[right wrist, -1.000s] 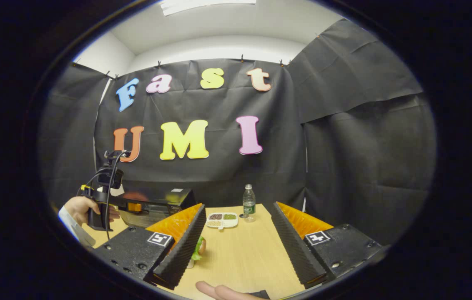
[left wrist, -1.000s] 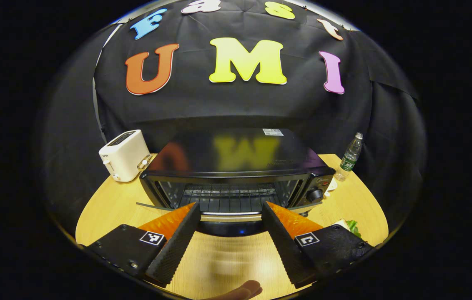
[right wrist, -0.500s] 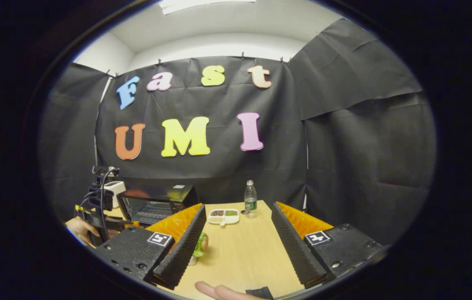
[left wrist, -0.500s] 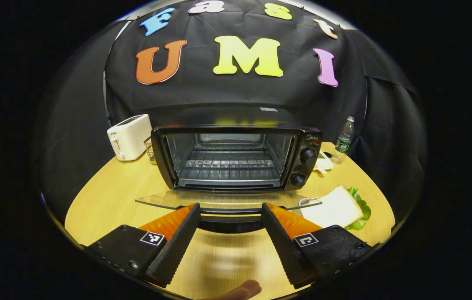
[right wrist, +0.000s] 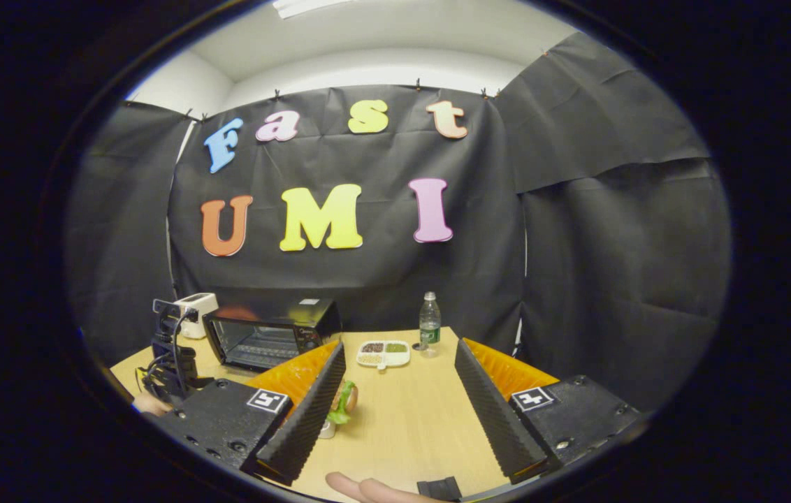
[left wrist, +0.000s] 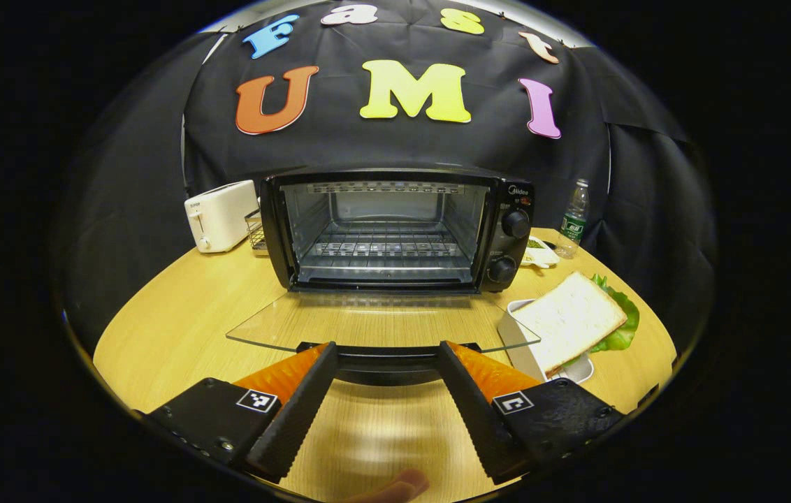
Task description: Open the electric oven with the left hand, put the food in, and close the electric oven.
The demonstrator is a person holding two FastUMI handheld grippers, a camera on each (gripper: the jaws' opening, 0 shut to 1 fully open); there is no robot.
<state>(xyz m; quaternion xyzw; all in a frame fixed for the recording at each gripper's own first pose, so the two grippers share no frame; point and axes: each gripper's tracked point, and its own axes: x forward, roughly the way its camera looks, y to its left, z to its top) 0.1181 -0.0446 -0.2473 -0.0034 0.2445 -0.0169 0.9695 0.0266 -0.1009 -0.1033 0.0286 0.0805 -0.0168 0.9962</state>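
Left gripper (left wrist: 384, 381): 2 ribbed black fingers spread wide either side of the dark door handle (left wrist: 383, 358), not pinching it; right gripper (right wrist: 399, 402) likewise spread, empty, over bare wood-grain tabletop (right wrist: 409, 419). Glass door (left wrist: 367, 325): clear pane, lying flat, so step 1 of 3 judged done; loading and closing remain. Sandwich (left wrist: 574, 318): white bread, green lettuce, in white tray right of door; black boxy electric oven (left wrist: 395, 230) beyond, wire rack empty.

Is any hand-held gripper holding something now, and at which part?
Nothing is held. The left hand-held gripper is open around the oven door's handle; the right hand-held gripper is open over the table.
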